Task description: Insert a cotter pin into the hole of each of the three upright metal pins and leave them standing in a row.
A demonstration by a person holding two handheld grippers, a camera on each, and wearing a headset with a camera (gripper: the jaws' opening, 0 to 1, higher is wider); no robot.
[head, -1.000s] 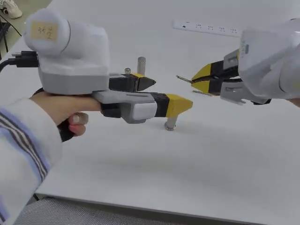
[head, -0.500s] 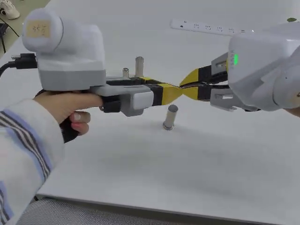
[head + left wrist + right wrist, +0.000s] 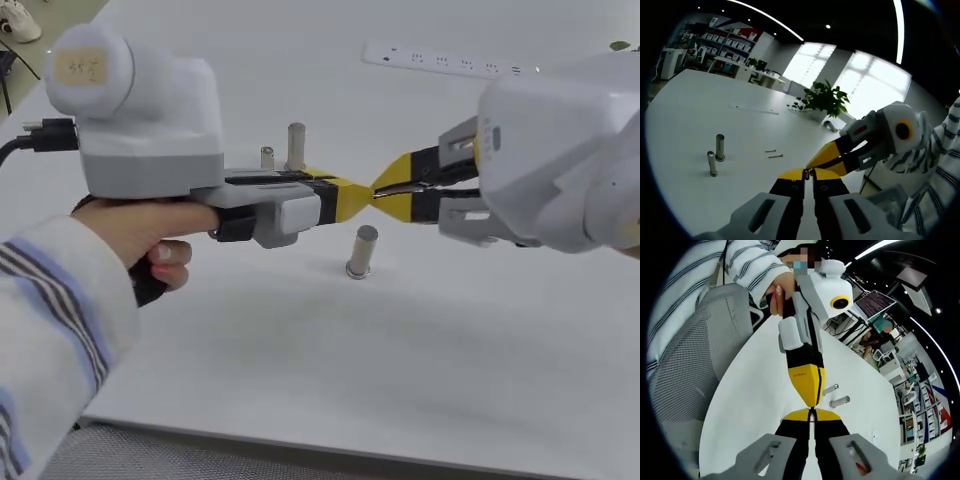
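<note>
Though apart before, left hand-held gripper [image 3: 360, 196] (closed) touches right hand-held gripper [image 3: 387, 191]

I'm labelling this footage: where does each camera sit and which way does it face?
Head view: headset, facing forward and down at the table; shows left gripper, holding hand, striped sleeve, right gripper.
Left gripper view: on the left gripper, facing along its jaws toward the windows; right gripper shows at right.
Right gripper view: on the right gripper, facing back at the person; hand and sleeve show.
Shared: all three show the gripper tips meeting, with metal pins nearby.
</note>
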